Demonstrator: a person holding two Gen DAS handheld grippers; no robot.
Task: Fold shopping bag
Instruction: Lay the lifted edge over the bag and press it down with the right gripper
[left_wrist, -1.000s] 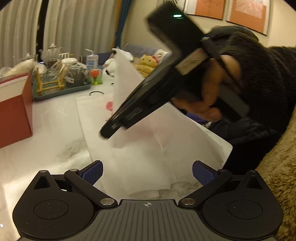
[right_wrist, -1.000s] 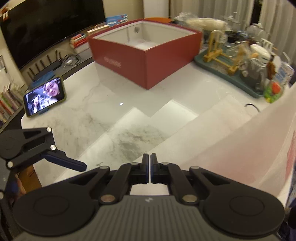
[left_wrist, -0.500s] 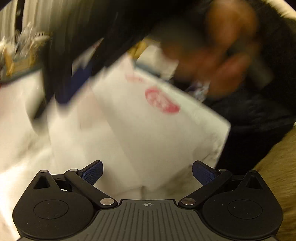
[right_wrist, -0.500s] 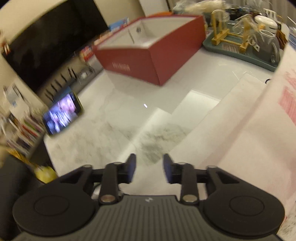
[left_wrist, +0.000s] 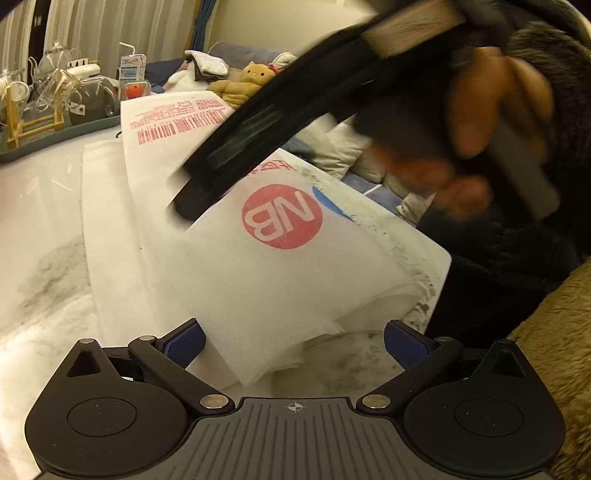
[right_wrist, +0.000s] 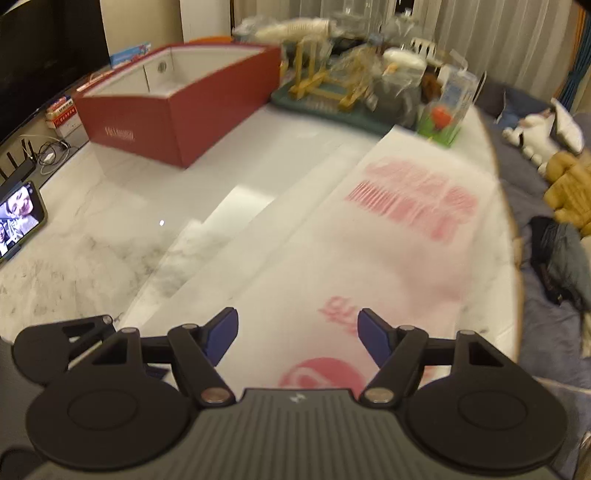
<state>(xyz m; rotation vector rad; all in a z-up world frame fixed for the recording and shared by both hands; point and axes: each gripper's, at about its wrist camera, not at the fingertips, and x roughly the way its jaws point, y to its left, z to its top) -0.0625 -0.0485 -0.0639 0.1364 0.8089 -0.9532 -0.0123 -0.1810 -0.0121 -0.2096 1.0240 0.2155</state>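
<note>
The white shopping bag (left_wrist: 258, 280) lies on the marble table, one part folded over so its round red logo (left_wrist: 282, 218) faces up. My left gripper (left_wrist: 293, 343) is open and low at the bag's near folded edge, which lies between the fingers without the pads touching it. My right gripper (right_wrist: 297, 328) hovers over the bag (right_wrist: 373, 251); its jaws are opening and grip nothing. In the left wrist view the right gripper's black body (left_wrist: 258, 129) slants above the bag, held by a hand (left_wrist: 491, 122).
A red open box (right_wrist: 177, 107) stands at the far left of the table. Beside it is a green tray (right_wrist: 328, 105) of glassware, then a small carton (left_wrist: 132, 68). A phone (right_wrist: 18, 218) is propped at the left edge. Plush toys (right_wrist: 565, 177) lie beyond the right edge.
The right gripper's shut jaws have opened, and the bag flap it held upright has dropped flat with the logo up. The left gripper has sunk closer to the bag's near edge.
</note>
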